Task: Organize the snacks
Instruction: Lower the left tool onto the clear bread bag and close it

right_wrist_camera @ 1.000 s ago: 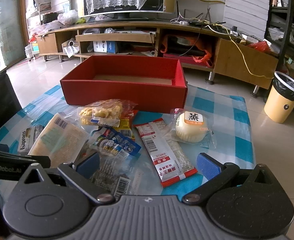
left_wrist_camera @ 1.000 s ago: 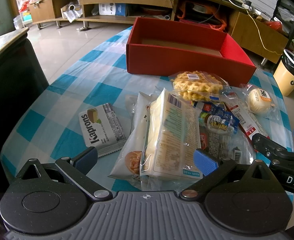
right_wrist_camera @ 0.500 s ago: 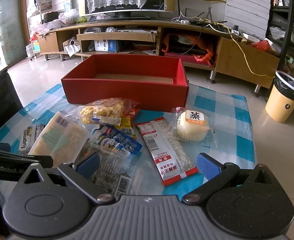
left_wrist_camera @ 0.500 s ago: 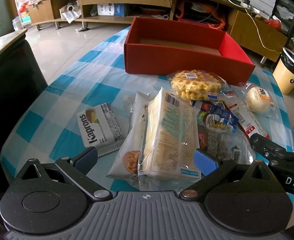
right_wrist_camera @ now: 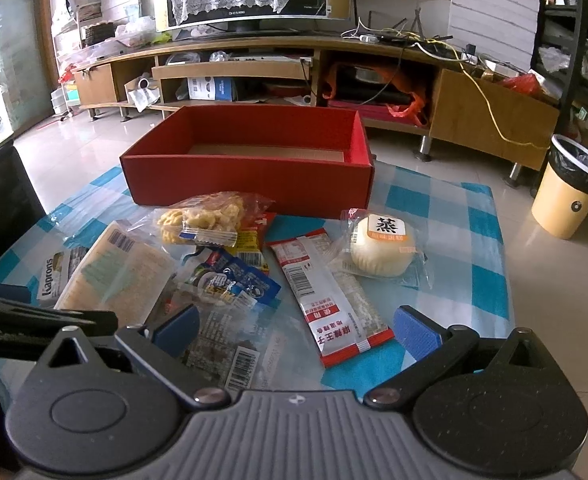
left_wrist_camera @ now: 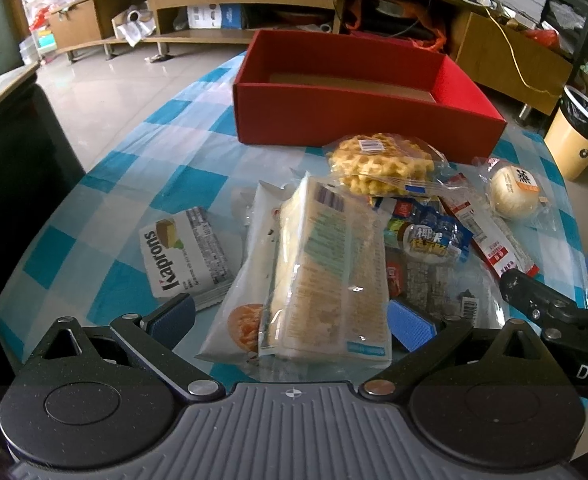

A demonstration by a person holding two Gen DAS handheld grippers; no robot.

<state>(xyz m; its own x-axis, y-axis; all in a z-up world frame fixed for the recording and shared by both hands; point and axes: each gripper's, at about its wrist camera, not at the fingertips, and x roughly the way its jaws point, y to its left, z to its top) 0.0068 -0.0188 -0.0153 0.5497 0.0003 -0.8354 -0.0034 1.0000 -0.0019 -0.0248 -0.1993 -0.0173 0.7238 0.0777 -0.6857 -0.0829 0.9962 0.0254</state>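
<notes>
A pile of snack packets lies on the blue-checked table before an empty red box (left_wrist_camera: 358, 116) (right_wrist_camera: 249, 176). My left gripper (left_wrist_camera: 289, 322) is open, its blue pads either side of the near end of a large clear bread pack (left_wrist_camera: 330, 272) (right_wrist_camera: 117, 272). A white Kaprons wafer pack (left_wrist_camera: 185, 256) lies to its left, a waffle bag (left_wrist_camera: 382, 164) (right_wrist_camera: 205, 220) behind. My right gripper (right_wrist_camera: 296, 330) is open over a clear barcoded packet (right_wrist_camera: 229, 344) and a red-and-white strip packet (right_wrist_camera: 326, 292). A wrapped steamed bun (right_wrist_camera: 382, 250) (left_wrist_camera: 514, 196) sits further right.
A blue coconut-candy packet (right_wrist_camera: 229, 280) (left_wrist_camera: 434, 240) lies mid-pile. A black chair back (left_wrist_camera: 17, 168) stands left of the table. A yellow waste bin (right_wrist_camera: 570, 196) stands on the floor at right, and a long wooden TV cabinet (right_wrist_camera: 294, 72) runs behind the table.
Both grippers have risen and drawn back slightly, so the pile sits a little lower and farther in each view. The snacks have not moved, and both grippers stay open.
</notes>
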